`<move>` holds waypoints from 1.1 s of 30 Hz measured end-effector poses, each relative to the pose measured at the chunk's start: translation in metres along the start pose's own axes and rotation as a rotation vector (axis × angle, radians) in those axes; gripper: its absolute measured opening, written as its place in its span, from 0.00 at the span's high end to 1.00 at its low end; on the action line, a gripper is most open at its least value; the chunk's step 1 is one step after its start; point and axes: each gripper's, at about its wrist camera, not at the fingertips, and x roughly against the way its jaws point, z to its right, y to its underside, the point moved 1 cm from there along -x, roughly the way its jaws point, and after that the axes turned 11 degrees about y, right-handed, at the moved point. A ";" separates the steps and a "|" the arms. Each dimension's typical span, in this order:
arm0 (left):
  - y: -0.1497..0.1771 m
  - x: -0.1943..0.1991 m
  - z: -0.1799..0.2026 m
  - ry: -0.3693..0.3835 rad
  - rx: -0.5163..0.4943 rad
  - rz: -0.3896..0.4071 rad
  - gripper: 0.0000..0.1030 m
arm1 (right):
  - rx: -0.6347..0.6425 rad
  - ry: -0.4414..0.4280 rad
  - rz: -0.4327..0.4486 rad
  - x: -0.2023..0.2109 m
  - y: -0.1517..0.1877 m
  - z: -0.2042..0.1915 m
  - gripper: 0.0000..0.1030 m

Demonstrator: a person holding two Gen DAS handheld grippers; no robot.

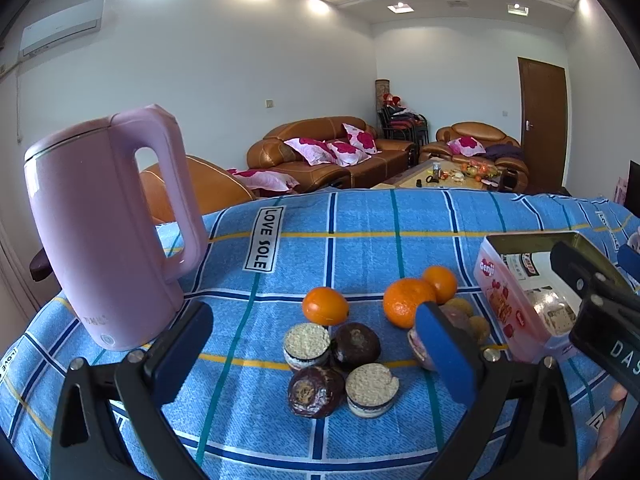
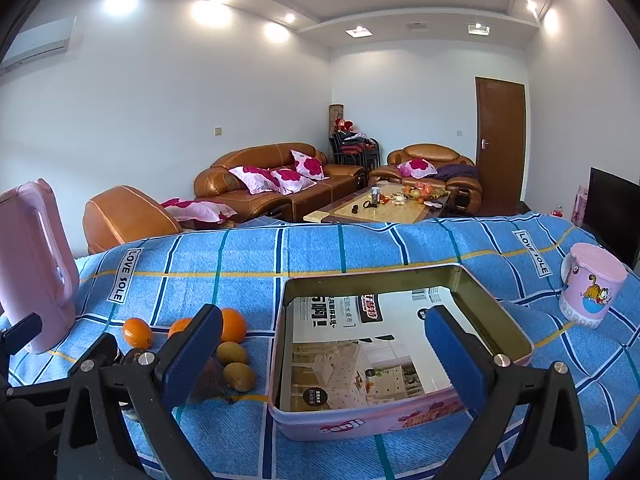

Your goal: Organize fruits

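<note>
Fruits [image 1: 326,306] are lying ahead of the left hand-held gripper [image 1: 316,356], jaws standing apart. Right hand-held gripper [image 2: 324,356], jaws likewise apart and gripping nothing, is hovering before the tin [image 2: 360,428].

Fruits [image 1: 344,344] on cloth [image 1: 360,220] between kettle [image 1: 104,232], tin [image 2: 400,348].

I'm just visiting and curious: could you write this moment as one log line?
stage: before first pick | left gripper: jaws open, empty, over the fruit pile | right gripper: jaws open, empty, over the tin box | box: no fruit inside
</note>
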 end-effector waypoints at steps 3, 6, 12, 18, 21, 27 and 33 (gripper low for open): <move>-0.001 0.000 0.000 -0.002 0.005 -0.002 0.00 | 0.001 -0.003 0.001 0.001 -0.001 0.000 0.01; -0.001 -0.001 -0.002 -0.002 0.010 -0.007 0.00 | 0.000 -0.003 0.000 0.001 -0.001 0.001 0.01; -0.001 -0.002 -0.003 -0.003 0.011 -0.010 0.00 | -0.005 -0.005 -0.005 0.001 -0.002 0.001 0.01; -0.001 -0.002 -0.003 -0.003 0.012 -0.013 0.00 | -0.005 -0.007 -0.005 0.001 -0.001 0.002 0.01; 0.000 -0.003 -0.004 -0.003 0.015 -0.017 0.00 | -0.005 -0.006 -0.005 0.001 -0.001 0.002 0.01; 0.000 -0.003 -0.004 -0.003 0.015 -0.018 0.00 | -0.005 -0.013 -0.007 0.000 -0.001 0.002 0.01; 0.001 -0.005 -0.005 -0.004 0.021 -0.024 0.00 | -0.005 -0.013 -0.007 0.000 -0.001 0.002 0.01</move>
